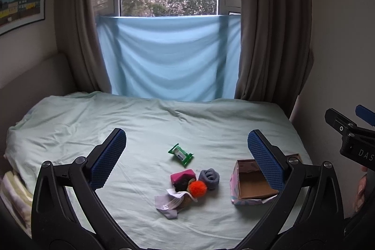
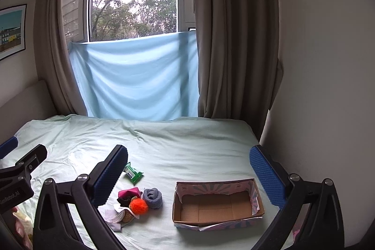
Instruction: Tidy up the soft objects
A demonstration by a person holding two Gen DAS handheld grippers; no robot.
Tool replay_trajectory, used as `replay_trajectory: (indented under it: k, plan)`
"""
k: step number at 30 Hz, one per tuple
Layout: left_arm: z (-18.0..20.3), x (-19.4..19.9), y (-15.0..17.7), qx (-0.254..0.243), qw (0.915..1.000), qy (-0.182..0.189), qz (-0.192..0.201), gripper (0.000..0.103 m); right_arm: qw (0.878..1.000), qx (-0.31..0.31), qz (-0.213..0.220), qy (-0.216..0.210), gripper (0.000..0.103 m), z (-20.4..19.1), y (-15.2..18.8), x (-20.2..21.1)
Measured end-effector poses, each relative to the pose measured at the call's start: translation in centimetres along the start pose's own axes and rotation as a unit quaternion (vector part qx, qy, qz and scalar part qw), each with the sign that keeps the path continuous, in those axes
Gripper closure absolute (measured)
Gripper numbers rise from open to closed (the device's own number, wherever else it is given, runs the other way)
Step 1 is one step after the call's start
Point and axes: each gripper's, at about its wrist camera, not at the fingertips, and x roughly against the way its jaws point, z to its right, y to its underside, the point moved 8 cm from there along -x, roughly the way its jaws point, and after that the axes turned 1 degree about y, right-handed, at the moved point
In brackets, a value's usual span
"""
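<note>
A small pile lies on the pale green bed sheet (image 1: 140, 128): an orange pom-pom (image 1: 198, 188), a rolled grey sock (image 1: 208, 177), a pink pouch (image 1: 182, 175), a dark item, and a white cloth with a plastic fork (image 1: 171, 202). A green wipes packet (image 1: 181, 154) lies just behind the pile. An empty cardboard box (image 2: 216, 203) stands open to the right of the pile. My left gripper (image 1: 187, 158) is open and empty above the pile. My right gripper (image 2: 187, 177) is open and empty, above the box and pile.
A wall runs along the bed's right edge (image 2: 316, 109). Brown curtains (image 2: 234, 39) and a blue cloth (image 2: 136, 76) hang at the window beyond the bed. A headboard (image 1: 30, 74) is at the left. Folded fabric (image 1: 14, 191) lies at the bed's left corner.
</note>
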Motion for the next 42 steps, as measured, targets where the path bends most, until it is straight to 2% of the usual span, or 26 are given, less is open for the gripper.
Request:
replay_trajectory:
  k: [6, 10, 15, 19, 24, 28, 32, 37, 42]
  plan:
    - [-1.9, -1.4, 2.2, -0.007, 0.9991, -0.030, -0.028, 0.000, 0.999, 0.005, -0.008, -0.037, 0.000, -1.3, 1.3, -1.6]
    - [-4.0, -3.6, 3.9, -0.009, 0.9983, -0.020, -0.053, 0.000, 0.998, -0.002, -0.042, -0.045, 0.000, -3.4, 3.6, -3.7]
    - [-6.9, -8.1, 5.4, -0.015, 0.9958, 0.026, -0.087, 0.000, 0.996, -0.018, -0.077, -0.036, 0.000, -6.5, 6.0, -6.2]
    - [-9.0, -12.4, 6.0, -0.042, 0.9915, 0.058, -0.108, 0.000, 0.993, -0.049, -0.108, -0.015, 0.000, -8.8, 8.2, -8.5]
    - [-10.3, -19.7, 8.4, -0.072, 0.9804, 0.110, -0.147, 0.000, 0.984, -0.089, -0.154, 0.004, 0.000, -11.5, 12.5, -13.1]
    - [-10.4, -26.2, 11.5, -0.092, 0.9650, 0.159, -0.187, 0.000, 0.979, -0.113, -0.166, 0.027, 0.000, -13.0, 15.7, -16.5]
    - [-9.5, -32.4, 15.1, -0.118, 0.9454, 0.204, -0.225, 0.000, 0.972, -0.145, -0.183, 0.036, 0.000, -14.2, 18.8, -19.7]
    - [-7.0, -38.7, 20.0, -0.144, 0.9142, 0.259, -0.277, 0.003, 0.961, -0.175, -0.211, 0.038, 0.000, -15.3, 23.2, -23.8]
    - [-4.8, -43.9, 24.6, -0.155, 0.8852, 0.293, -0.326, 0.010, 0.946, -0.211, -0.244, 0.035, 0.000, -15.4, 27.9, -28.1]
